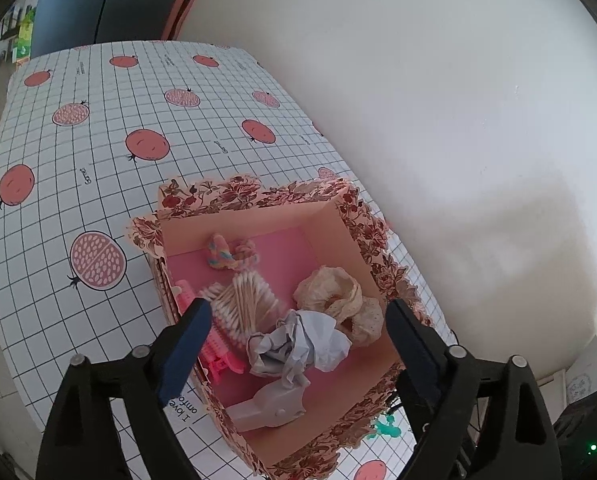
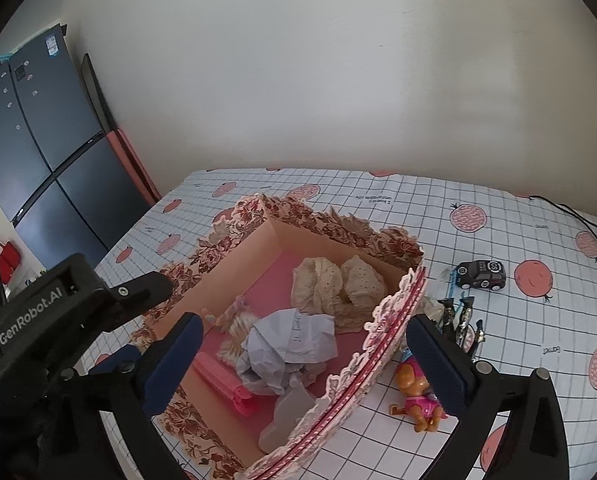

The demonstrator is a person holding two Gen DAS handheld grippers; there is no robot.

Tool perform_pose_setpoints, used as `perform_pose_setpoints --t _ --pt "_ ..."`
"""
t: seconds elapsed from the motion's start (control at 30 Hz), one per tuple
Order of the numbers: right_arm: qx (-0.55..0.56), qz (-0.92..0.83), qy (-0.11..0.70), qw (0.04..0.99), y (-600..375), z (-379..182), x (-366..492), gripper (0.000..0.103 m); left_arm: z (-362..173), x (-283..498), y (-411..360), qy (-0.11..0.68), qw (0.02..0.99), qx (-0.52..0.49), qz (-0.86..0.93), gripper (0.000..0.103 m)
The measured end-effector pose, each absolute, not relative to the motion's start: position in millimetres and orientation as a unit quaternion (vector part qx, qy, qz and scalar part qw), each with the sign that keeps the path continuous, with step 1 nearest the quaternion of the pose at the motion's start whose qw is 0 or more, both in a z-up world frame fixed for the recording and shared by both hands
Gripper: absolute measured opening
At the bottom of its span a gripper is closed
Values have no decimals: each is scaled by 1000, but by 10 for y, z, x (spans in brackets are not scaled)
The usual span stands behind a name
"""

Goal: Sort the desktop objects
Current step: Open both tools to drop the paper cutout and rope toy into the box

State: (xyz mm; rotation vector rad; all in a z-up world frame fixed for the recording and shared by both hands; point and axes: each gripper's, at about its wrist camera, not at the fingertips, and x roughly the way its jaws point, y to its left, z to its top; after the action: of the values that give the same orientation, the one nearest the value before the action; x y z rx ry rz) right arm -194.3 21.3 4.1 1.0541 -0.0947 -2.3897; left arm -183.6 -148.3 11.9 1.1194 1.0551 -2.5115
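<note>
Gridded fruit-print surface (image 2: 378, 216): floral box (image 2: 394, 320) half filled, both grippers over it, jaws spread, empty.
Toy dog (image 2: 416, 398) lies outside box, just below-right of right gripper (image 2: 310, 364); left gripper (image 1: 298, 344) farther off.

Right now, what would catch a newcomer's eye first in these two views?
The floral-edged pink box in the middle of the pomegranate-print tablecloth, with crumpled white paper, cotton swabs and lace cloth inside. Both the left gripper and the right gripper hang open above it. A toy puppy and black toy car lie outside, right of the box.
</note>
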Motion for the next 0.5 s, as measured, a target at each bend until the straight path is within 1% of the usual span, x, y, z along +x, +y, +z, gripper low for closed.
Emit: perform_pose_setpoints --t 0.5 --pt "392 -883 -24 257 286 57 -1945 103 146 -1843 -1434 341 104 381 -853 94"
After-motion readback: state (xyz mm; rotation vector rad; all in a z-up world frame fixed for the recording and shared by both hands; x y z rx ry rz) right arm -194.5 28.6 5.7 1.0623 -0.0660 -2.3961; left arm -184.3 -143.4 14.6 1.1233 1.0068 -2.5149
